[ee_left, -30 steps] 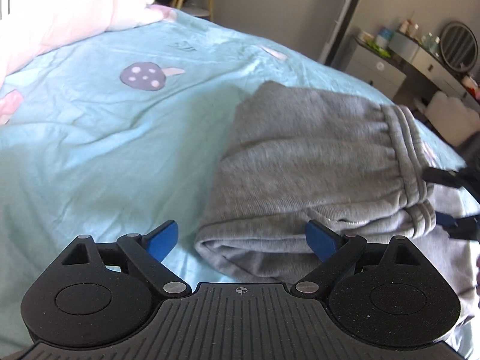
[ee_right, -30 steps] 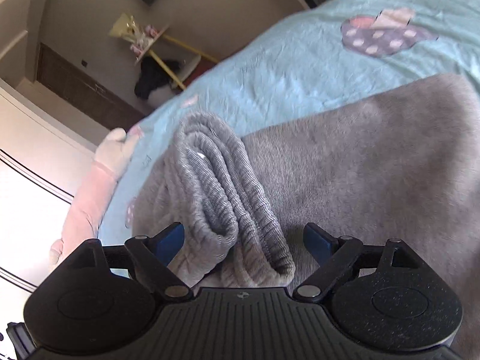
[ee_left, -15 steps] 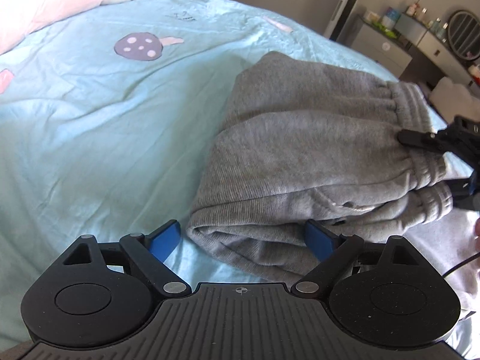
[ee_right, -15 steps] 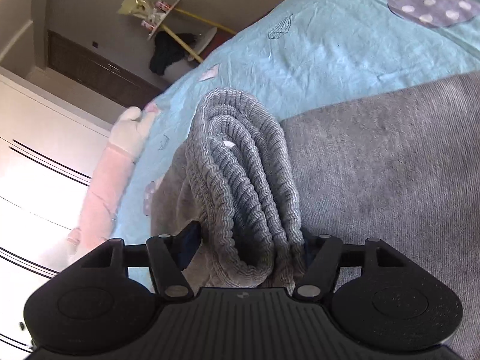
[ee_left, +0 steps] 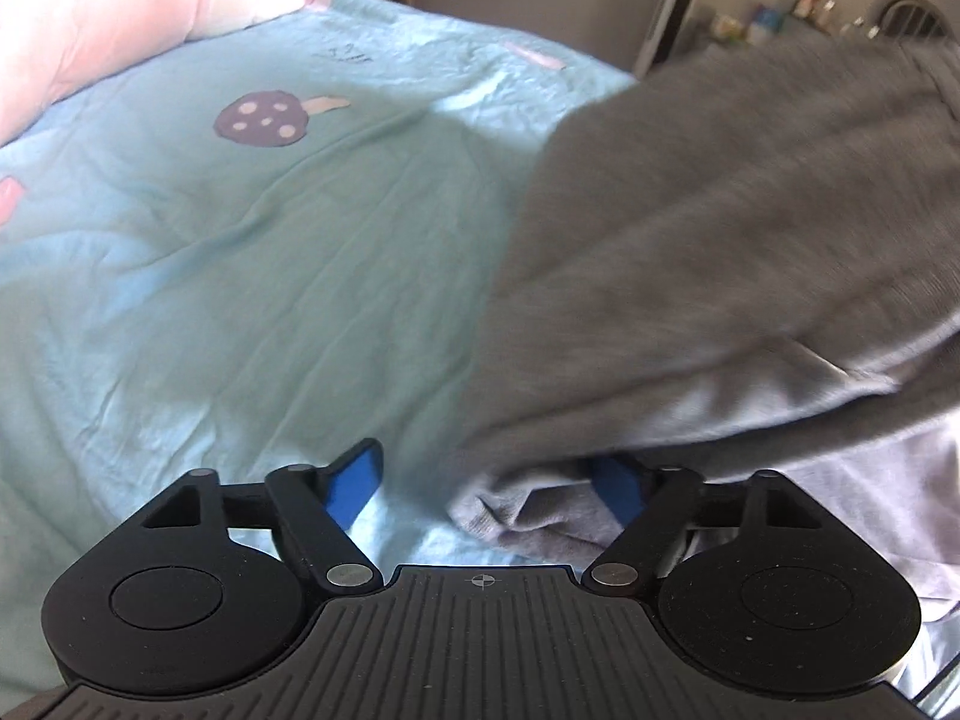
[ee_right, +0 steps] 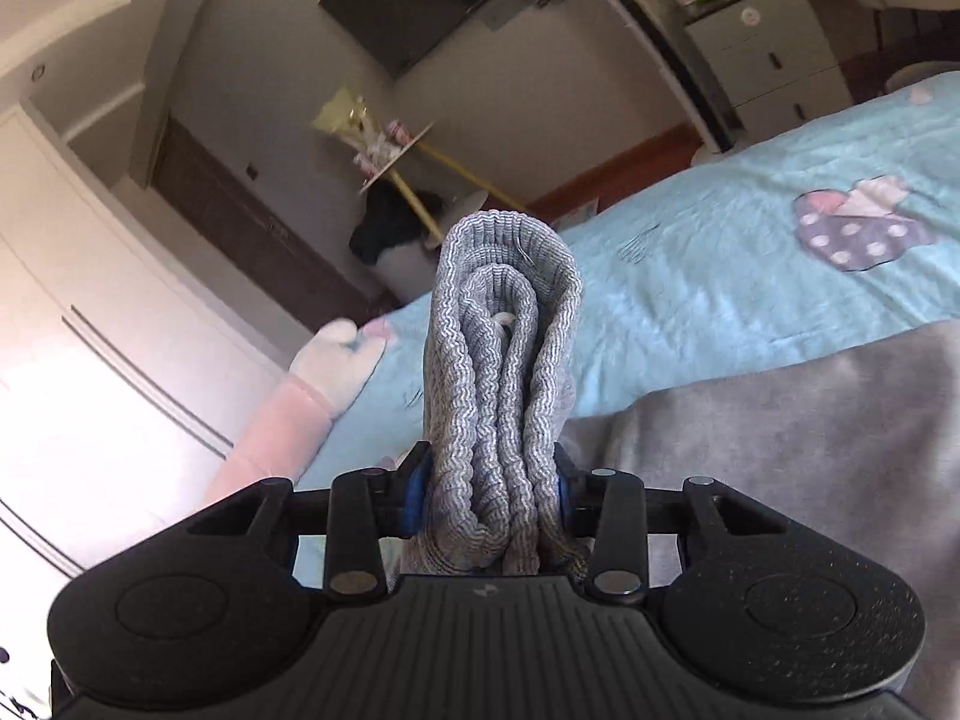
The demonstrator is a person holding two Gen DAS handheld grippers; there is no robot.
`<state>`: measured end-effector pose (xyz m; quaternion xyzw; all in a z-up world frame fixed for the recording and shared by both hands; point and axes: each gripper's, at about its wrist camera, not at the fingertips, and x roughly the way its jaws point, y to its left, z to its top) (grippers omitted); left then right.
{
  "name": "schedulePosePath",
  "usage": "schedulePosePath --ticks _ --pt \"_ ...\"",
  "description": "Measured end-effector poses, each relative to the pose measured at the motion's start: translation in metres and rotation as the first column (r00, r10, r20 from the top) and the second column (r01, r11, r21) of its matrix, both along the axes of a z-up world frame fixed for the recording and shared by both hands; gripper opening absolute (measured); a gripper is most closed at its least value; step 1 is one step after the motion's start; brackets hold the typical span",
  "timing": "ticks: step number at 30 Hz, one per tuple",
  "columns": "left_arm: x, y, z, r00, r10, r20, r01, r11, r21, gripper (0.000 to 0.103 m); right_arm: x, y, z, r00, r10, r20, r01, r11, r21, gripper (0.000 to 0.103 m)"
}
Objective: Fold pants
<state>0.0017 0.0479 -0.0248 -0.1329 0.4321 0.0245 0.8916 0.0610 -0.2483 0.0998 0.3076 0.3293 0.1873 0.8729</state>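
The grey pants (ee_left: 738, 252) are folded into a thick bundle on the light blue bedsheet (ee_left: 240, 240). In the left wrist view the bundle is raised on the right and blurred. My left gripper (ee_left: 489, 480) is open, and the bundle's near folded edge lies between its blue pads and over the right pad. My right gripper (ee_right: 489, 492) is shut on the stacked ribbed waistband (ee_right: 501, 372), which stands upright between its fingers. The rest of the pants (ee_right: 780, 450) spreads to the right below it.
A pink and white plush toy (ee_left: 120, 18) lies at the far left of the bed. A bare sheet with mushroom prints (ee_left: 264, 120) spreads to the left. Beyond the bed are a drawer unit (ee_right: 774, 54), a stool with dark clothes (ee_right: 396, 222) and white wardrobes (ee_right: 90, 360).
My right gripper has shut on the waistband and raised it, tilting upward. In the left view the bundle has lifted and come closer over the right pad.
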Motion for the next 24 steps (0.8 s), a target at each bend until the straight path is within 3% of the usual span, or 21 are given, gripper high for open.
schedulePosePath --ticks 4,6,9,12,14,20,21,24 --pt "-0.011 -0.007 0.010 0.991 -0.093 0.096 0.097 0.995 -0.034 0.074 -0.028 -0.043 -0.006 0.995 -0.097 -0.002 0.097 0.995 -0.006 0.039" --pt "-0.013 -0.016 0.012 0.981 -0.152 0.117 0.157 0.987 -0.029 0.065 -0.041 -0.065 -0.015 0.988 -0.155 -0.019 0.154 0.988 -0.020 0.039" --pt "-0.013 -0.026 0.013 0.966 -0.229 0.120 0.234 0.971 -0.035 0.064 -0.052 -0.086 -0.038 0.973 -0.222 -0.066 0.215 0.972 -0.097 0.040" --pt "-0.014 -0.029 0.015 0.956 -0.265 0.123 0.274 0.960 -0.059 0.069 -0.059 -0.098 -0.063 0.934 -0.320 -0.161 0.283 0.934 -0.217 0.050" --pt "-0.016 -0.022 0.016 0.950 -0.274 0.148 0.291 0.950 -0.115 0.072 -0.072 -0.098 -0.067 0.916 -0.376 -0.142 0.326 0.901 -0.284 0.053" --pt "-0.032 0.016 0.032 0.936 -0.177 0.303 0.286 0.885 -0.368 0.091 -0.107 -0.101 -0.069 0.927 -0.334 -0.169 0.326 0.943 -0.071 0.060" --pt "-0.033 0.017 0.035 0.940 -0.155 0.304 0.262 0.898 -0.354 0.095 -0.110 -0.098 -0.071 0.930 -0.322 -0.177 0.320 0.946 -0.042 0.060" --pt "-0.021 0.001 0.042 0.949 -0.169 0.268 0.231 0.949 -0.217 0.095 -0.115 -0.096 -0.083 0.925 -0.316 -0.210 0.325 0.946 0.006 0.061"
